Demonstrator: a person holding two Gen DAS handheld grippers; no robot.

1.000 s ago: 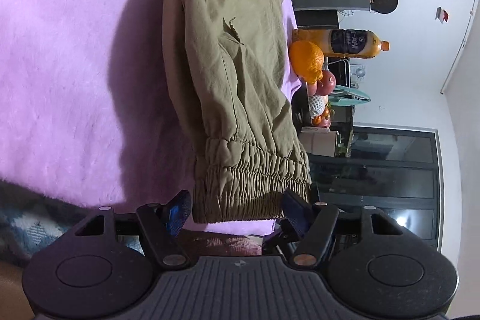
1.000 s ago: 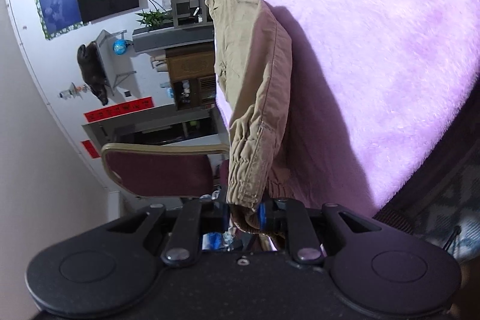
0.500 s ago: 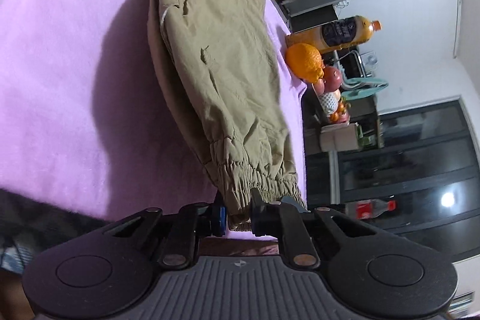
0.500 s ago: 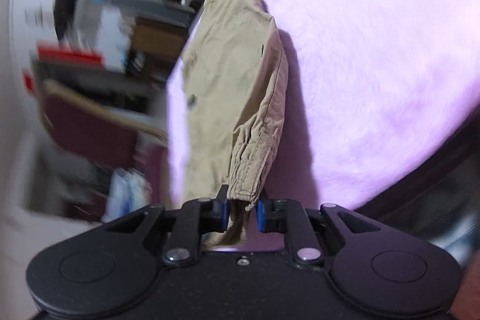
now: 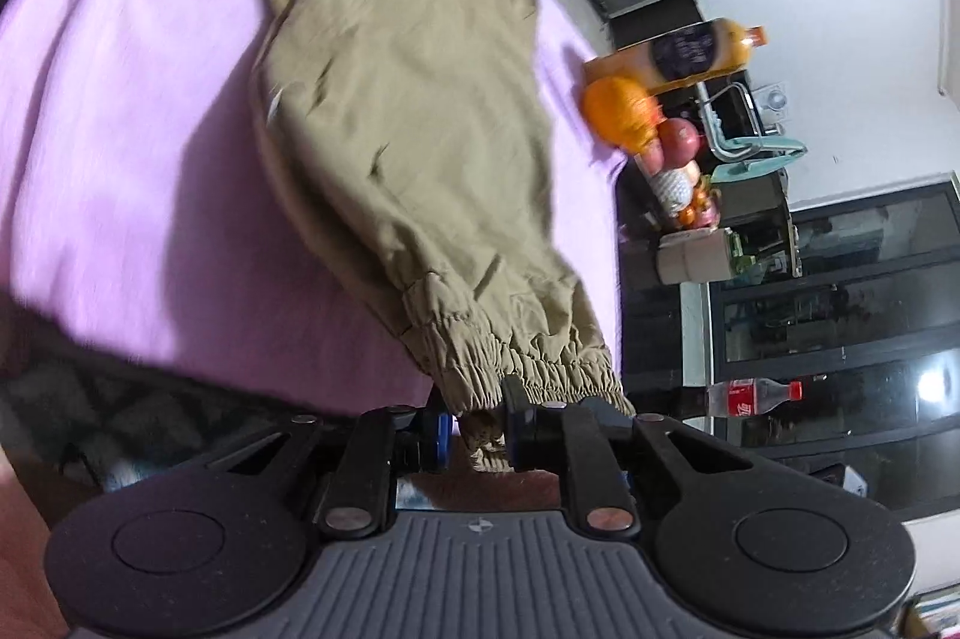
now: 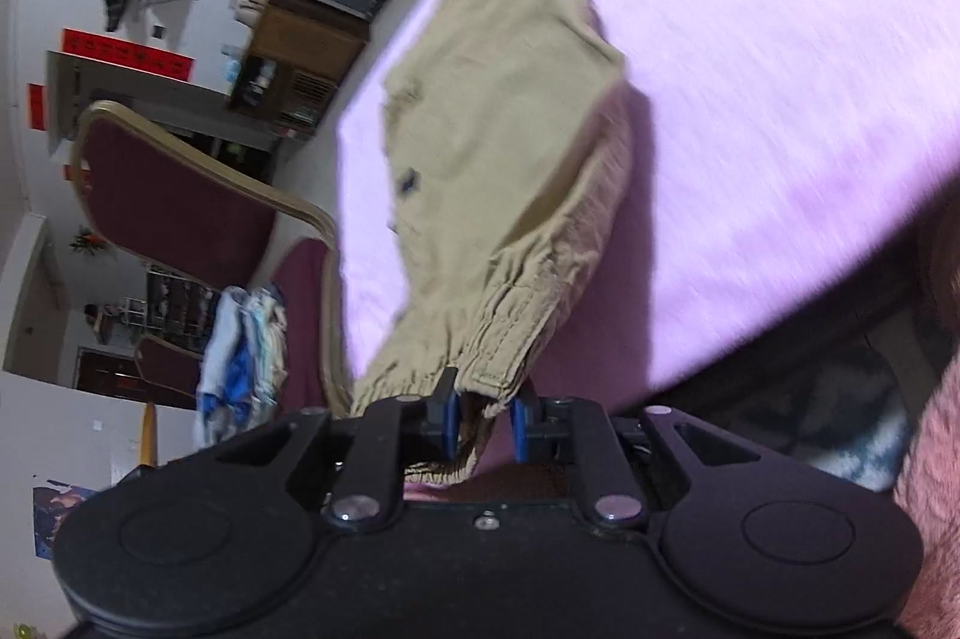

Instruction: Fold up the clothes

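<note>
Khaki trousers [image 5: 414,141] with elastic cuffs lie lengthwise on a purple cloth-covered table [image 5: 120,111]. My left gripper [image 5: 477,438] is shut on one corner of the gathered cuff end and holds it lifted at the table's near edge. In the right wrist view the same trousers [image 6: 498,147] run away from me, and my right gripper [image 6: 483,426] is shut on the other corner of the cuff end. The waistband end rests on the table far from both grippers. Both views are motion-blurred.
At the table's far edge lie an orange juice bottle [image 5: 690,51], an orange [image 5: 618,111] and other fruit. A cola bottle [image 5: 753,399] stands beyond. Maroon chairs [image 6: 180,207] holding clothes [image 6: 240,357] stand left of the table in the right wrist view.
My left gripper shut on the cuff, which it straddled open a second ago. Both grippers then lifted the cuff end and swung it over the table; the right stayed shut.
</note>
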